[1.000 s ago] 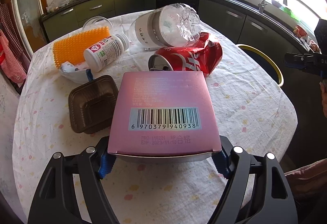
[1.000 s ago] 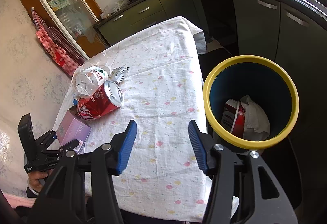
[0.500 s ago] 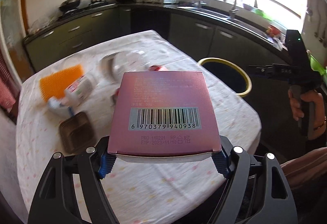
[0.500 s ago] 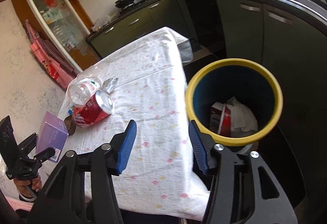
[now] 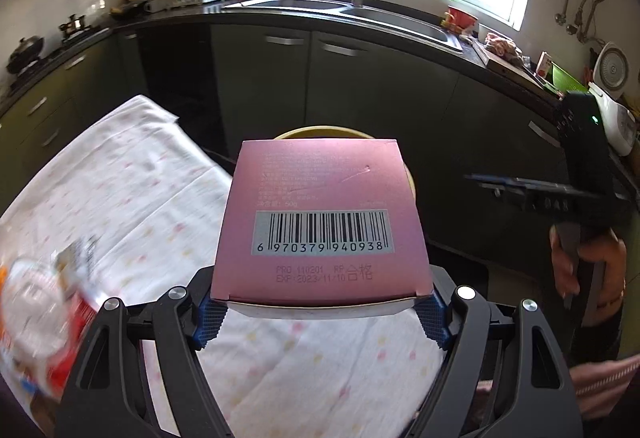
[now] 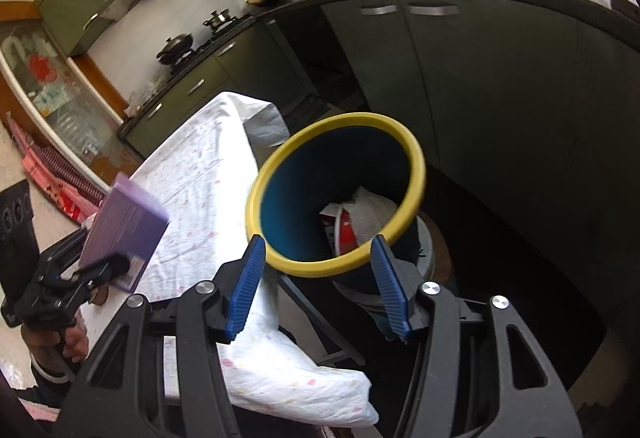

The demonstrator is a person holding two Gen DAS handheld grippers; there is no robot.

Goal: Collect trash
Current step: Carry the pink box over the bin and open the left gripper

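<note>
Left gripper point(image 5: 320, 312) clenched on the near end of the pink box point(image 5: 322, 218), blue pads pressed to both side walls, box held out level above the tablecloth point(image 5: 132, 198) near the table's far edge. Right gripper point(image 6: 318, 280) released, nothing between its blue pads, hanging over the near rim of the yellow-rimmed bin point(image 6: 416, 174), which stands on the floor just off the table's edge and already holds a red carton and white paper. Best done by carrying the box clear of the table edge until it sits over the middle of the bin mouth, not over the rim. Worth tipping the far end down a little first, so the box slides in lengthwise rather than bridging the ring. Then open wide and in one go, since a half release could leave one corner hung on a pad. Sensible to draw the empty gripper aside beforehand, to keep the drop path free.
</note>
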